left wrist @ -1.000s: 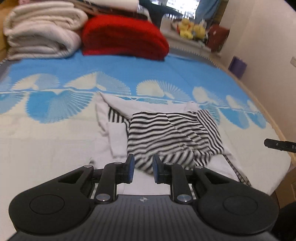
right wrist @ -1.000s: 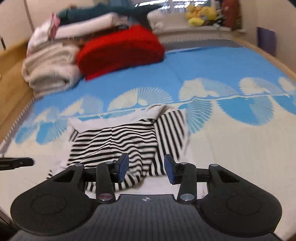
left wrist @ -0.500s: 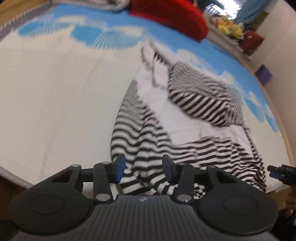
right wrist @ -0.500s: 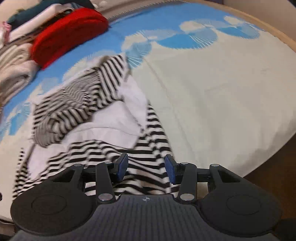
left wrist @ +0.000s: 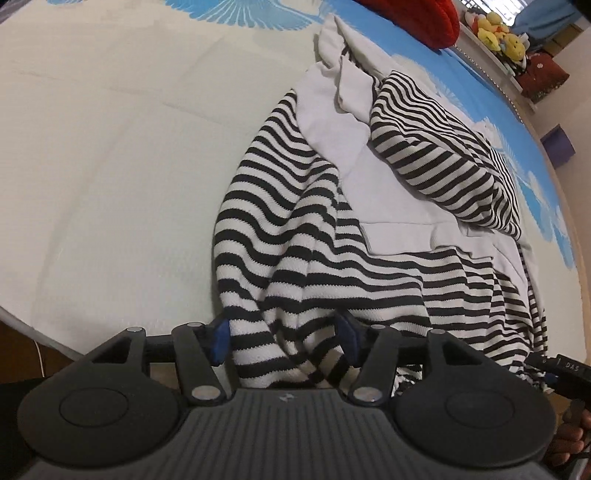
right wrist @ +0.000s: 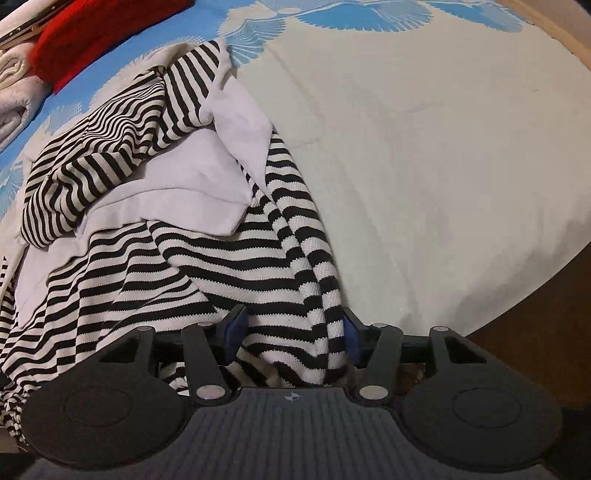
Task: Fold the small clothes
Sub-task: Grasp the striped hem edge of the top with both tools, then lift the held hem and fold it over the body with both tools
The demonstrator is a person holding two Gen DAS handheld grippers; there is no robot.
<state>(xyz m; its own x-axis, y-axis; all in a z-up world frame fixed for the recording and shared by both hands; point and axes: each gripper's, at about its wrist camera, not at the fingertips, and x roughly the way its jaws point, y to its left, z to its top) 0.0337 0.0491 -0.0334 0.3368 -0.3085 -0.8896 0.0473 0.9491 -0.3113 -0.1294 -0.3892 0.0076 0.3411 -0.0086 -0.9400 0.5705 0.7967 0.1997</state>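
Note:
A black-and-white striped garment [left wrist: 332,229] with white panels lies crumpled on the bed, its near hem hanging over the front edge. My left gripper [left wrist: 282,338] is open, jaws wide, with the hem's left corner between the fingers. My right gripper [right wrist: 291,332] is open too, jaws wide around the hem's right corner of the same garment [right wrist: 221,258]. Neither pair of pads presses the cloth. The right gripper's tip shows at the lower right in the left wrist view [left wrist: 561,369].
The bed sheet [left wrist: 110,166] is cream near me and blue with white fan patterns [right wrist: 369,14] farther back. A red cushion [right wrist: 92,33] and folded pale blankets [right wrist: 11,85] lie at the far side. Yellow plush toys [left wrist: 498,33] sit beyond. The bed's front edge [right wrist: 517,288] drops to brown floor.
Both grippers dropped low and moved in to the garment's near hem at the bed edge; their jaws opened wider and now straddle the hem corners.

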